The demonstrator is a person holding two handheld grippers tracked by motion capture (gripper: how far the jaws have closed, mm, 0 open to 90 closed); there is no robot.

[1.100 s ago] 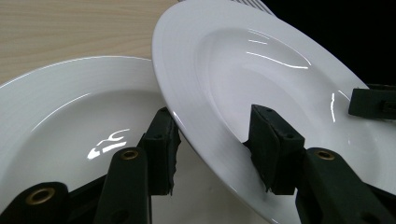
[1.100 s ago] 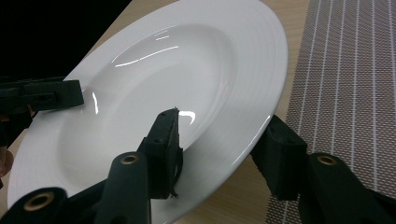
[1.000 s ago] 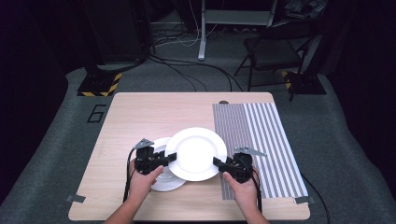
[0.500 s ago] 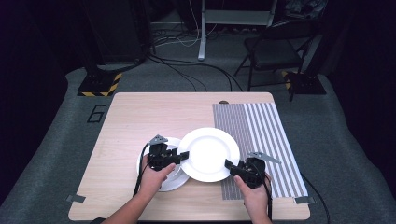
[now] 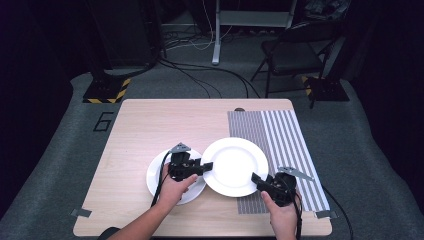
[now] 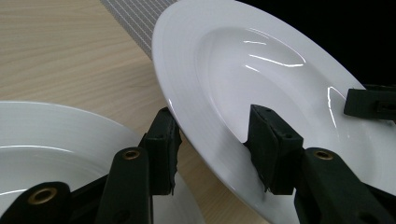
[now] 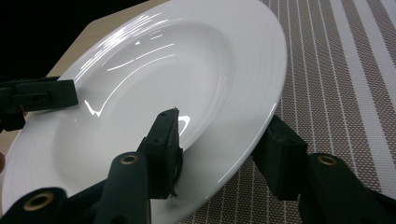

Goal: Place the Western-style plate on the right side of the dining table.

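A white deep plate [image 5: 233, 165] is held over the desk [image 5: 145, 125], straddling the edge of a striped placemat [image 5: 280, 135]. The left gripper [image 5: 206, 166] clamps its left rim, one jaw above and one below; the right gripper [image 5: 257, 179] clamps the near right rim likewise. A second white plate [image 5: 156, 175] lies on the desk under the left hand [image 5: 172, 189].

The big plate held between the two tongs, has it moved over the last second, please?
Yes. The big plate has shifted right and nearer the person: it now overlaps the striped mat more and covers less of the small plate.
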